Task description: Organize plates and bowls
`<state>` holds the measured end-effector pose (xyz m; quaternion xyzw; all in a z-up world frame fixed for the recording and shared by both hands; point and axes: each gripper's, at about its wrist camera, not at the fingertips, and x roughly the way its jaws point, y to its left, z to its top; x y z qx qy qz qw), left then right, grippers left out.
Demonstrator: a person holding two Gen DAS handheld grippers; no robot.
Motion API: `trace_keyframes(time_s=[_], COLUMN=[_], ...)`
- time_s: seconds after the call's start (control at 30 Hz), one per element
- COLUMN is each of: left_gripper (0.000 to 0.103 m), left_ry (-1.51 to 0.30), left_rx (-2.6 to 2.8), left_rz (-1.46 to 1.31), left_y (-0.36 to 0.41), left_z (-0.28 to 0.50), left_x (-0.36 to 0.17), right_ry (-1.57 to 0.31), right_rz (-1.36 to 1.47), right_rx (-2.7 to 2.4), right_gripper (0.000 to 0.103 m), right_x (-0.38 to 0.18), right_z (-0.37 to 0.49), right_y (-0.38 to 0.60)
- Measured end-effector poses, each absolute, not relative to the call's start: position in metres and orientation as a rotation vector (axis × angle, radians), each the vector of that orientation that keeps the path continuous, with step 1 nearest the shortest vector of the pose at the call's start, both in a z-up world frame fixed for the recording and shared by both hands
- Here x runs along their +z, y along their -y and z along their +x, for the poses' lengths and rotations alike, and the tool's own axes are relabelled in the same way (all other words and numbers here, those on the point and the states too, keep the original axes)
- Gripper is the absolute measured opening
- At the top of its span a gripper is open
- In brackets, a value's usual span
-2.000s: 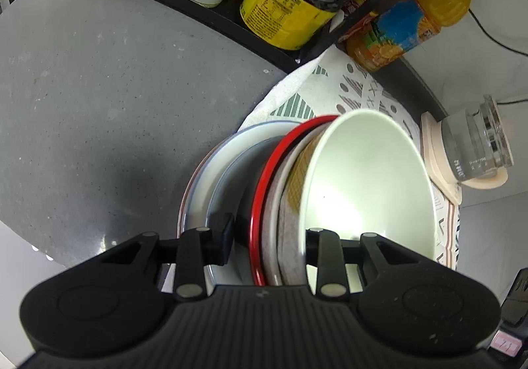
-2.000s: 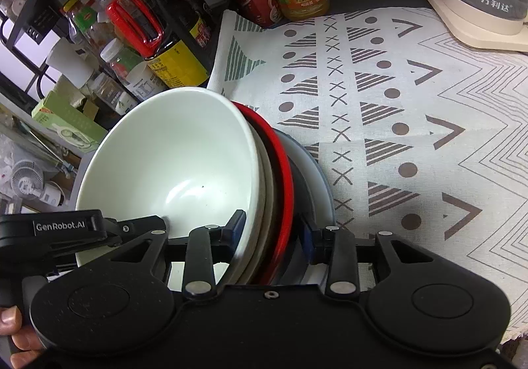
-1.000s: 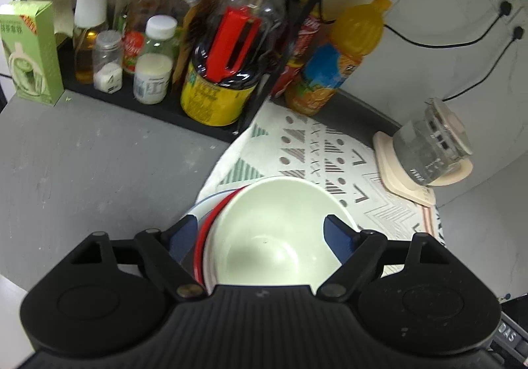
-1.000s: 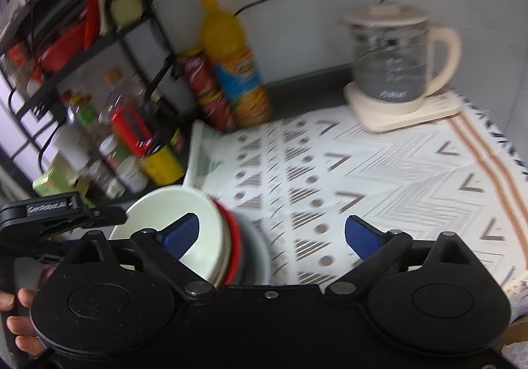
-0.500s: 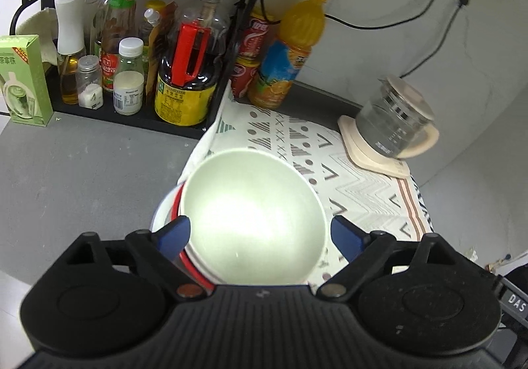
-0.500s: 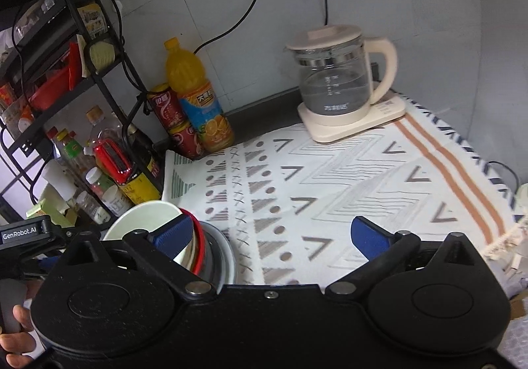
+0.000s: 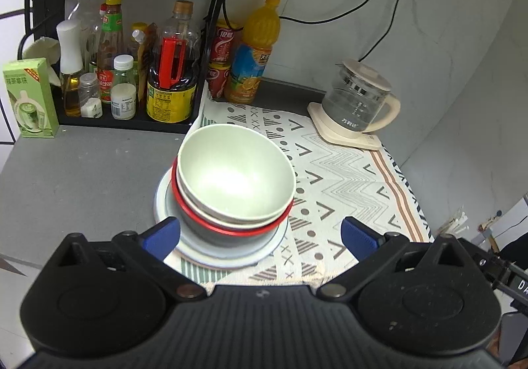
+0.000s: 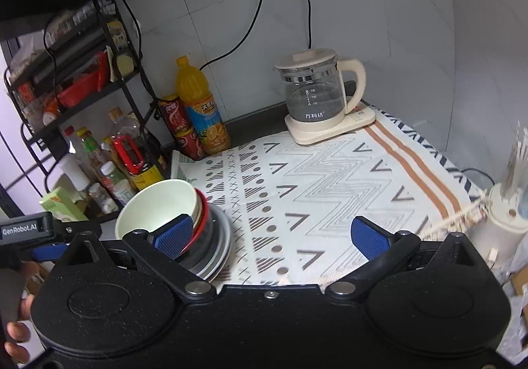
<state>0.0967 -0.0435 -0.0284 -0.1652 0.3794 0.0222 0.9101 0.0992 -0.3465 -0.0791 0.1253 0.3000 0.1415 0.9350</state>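
A stack stands at the left edge of the patterned cloth (image 7: 346,177): a pale green bowl (image 7: 236,176) nested in a white bowl, in a red-rimmed black bowl (image 7: 227,230), on a white plate (image 7: 224,253). The stack also shows in the right wrist view (image 8: 158,207), with the plate (image 8: 221,243) under it. My left gripper (image 7: 260,237) is open and empty, pulled back above and in front of the stack. My right gripper (image 8: 270,237) is open and empty, to the right of the stack above the cloth.
A black rack of sauce bottles (image 7: 168,78) stands behind the stack, with a green carton (image 7: 29,98) at its left. Red cans (image 7: 221,65) and an orange juice bottle (image 7: 254,52) stand at the back. A glass kettle (image 7: 356,105) on its base sits back right.
Both grippers let go of the stack, opened wide and drew back and up. The stack, earlier tilted between the fingers, now rests flat on the cloth's edge.
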Motion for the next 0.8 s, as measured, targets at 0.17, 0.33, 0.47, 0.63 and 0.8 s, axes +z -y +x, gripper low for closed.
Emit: trace_keyframes(time_s=[0.17, 0.33, 0.47, 0.63, 0.8], left_gripper=[0.102, 0.102, 0.102, 0.102, 0.102], left_ry=[-0.770, -0.758, -0.750, -0.736, -0.731], left_rx=[0.030, 0.021, 0.020, 0.025, 0.032], left_rz=[-0.327, -0.303, -0.279, -0.263, -0.249], left_y=[0.046, 0.049, 0.049, 0.050, 0.048], left_z=[0.072, 0.049, 0.033, 0.014, -0.001], left_x=[-0.022, -0.019, -0.016, -0.012, -0.010], right_ry=[-0.589, -0.578, -0.573, -0.575, -0.572], right_rz=[0.229, 0.226, 0.218, 0.225, 0.220], right_rx=[0.276, 0.279, 0.274, 0.271, 0.264], right_gripper=[0.103, 0.103, 0.103, 0.103, 0.103], right_x=[-0.075, -0.075, -0.073, -0.072, -0.072], right_z=[0.075, 0.054, 0.040, 0.023, 0.008], right_y=[0.346, 0.347, 0.344, 0.343, 0.342])
